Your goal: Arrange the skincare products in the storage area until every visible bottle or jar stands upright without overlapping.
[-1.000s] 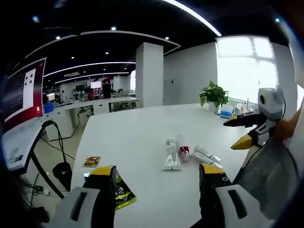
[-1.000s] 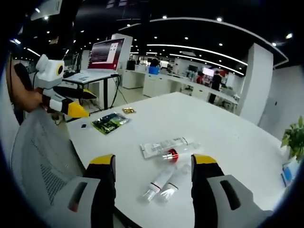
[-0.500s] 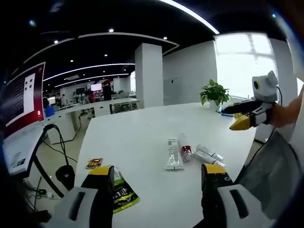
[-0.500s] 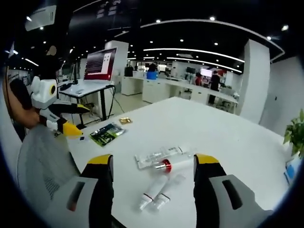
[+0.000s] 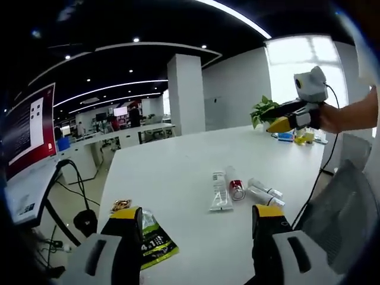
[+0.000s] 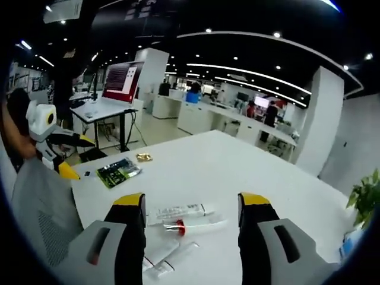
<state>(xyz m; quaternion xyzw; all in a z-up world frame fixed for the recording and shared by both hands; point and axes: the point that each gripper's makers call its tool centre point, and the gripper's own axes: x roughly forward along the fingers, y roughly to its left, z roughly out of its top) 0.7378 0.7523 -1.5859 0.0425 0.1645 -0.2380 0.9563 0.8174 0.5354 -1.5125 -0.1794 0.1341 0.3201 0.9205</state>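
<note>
Tubes (image 5: 243, 193) are seen lying flat in a loose cluster on the white table (image 5: 178, 172), right of a green packet (image 5: 155, 242). Both tongs, left gripper (image 5: 196, 222) and right gripper (image 6: 189, 208), are held released above the table edge. Beyond, desks, a pillar (image 5: 185, 95) and a potted plant (image 5: 261, 110) are seen.

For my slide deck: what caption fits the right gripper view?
Open right gripper above skincare tubes lying flat on a white office table.
</note>
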